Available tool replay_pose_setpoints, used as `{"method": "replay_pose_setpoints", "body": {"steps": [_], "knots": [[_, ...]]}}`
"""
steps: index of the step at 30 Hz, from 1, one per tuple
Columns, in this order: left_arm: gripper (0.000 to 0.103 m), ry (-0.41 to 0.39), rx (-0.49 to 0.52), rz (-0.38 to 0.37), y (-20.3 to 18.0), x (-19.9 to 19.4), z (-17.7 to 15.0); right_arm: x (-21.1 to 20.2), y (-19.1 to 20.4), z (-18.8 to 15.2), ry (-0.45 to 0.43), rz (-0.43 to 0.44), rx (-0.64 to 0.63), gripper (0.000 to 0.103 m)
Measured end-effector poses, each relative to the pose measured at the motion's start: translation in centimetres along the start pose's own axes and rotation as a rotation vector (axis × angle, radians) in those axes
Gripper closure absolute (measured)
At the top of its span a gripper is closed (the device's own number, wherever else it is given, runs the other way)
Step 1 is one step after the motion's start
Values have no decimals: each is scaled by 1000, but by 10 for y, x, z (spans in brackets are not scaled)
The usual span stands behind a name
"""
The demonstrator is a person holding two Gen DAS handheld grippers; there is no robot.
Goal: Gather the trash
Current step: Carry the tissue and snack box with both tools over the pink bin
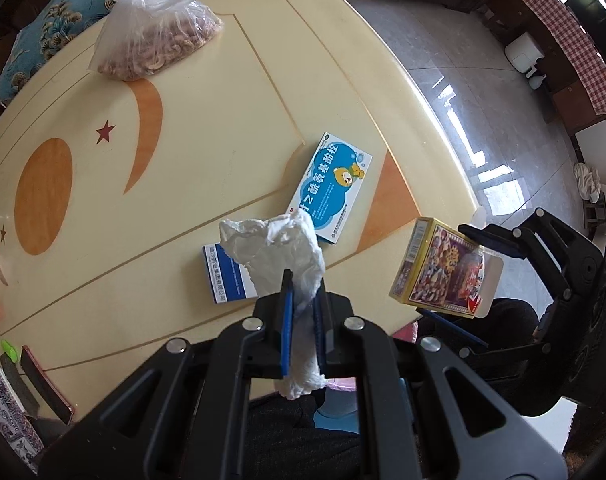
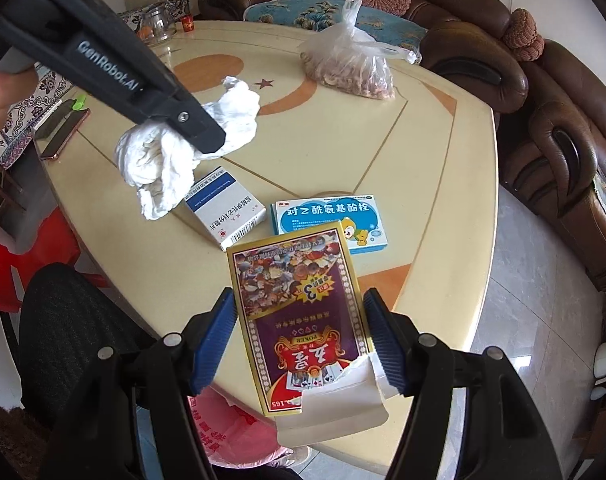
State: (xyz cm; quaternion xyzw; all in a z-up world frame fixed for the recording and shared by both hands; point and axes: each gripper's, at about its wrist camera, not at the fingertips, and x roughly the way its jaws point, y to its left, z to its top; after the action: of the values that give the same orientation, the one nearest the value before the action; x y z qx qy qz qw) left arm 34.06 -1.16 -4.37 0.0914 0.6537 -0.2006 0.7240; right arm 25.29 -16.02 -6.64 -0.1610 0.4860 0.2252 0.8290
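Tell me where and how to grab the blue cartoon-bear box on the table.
The bear box lies flat on the table, so come from above and close on its two long edges. Its near side sits close to the white and blue box, so keep the fingers clear there.

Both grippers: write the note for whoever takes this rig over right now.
Left gripper: jaws shut on the crumpled tissue, lifted off the table.
Right gripper: jaws shut on the poker card box, its torn flap toward the camera, also off the table.
Still lying on the table: white-and-blue medicine box, blue bear medicine box, bag of nuts.
Pink bag sits below the table edge, probably the trash bag.
Left: drop both items, then judge the boxes.
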Motion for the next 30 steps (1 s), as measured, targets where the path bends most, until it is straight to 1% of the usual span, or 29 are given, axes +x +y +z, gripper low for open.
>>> {"method": "replay_pose_setpoints", "body": {"steps": [3,8,17,22,24,30], "knots": [[93,-25,3,17,-3,-12,-19,-15,7,-6,-13,-10,5,40],[93,-55,19,37,-14,-21,-54,-42,20,-17,-35,-26,26,40],[93,-102,63,40,-42,-36,-108,-77,47,-41,-71,-43,37,40],[93,-119,90,43,-57,-34,-137,-84,62,-59,-72,-50,43,40],[93,-129,101,47,-62,-30,-148,-84,65,-66,-68,-41,54,40],[93,-135,122,27,-77,-9,-179,-81,77,-91,-57,-35,80,40]]}}
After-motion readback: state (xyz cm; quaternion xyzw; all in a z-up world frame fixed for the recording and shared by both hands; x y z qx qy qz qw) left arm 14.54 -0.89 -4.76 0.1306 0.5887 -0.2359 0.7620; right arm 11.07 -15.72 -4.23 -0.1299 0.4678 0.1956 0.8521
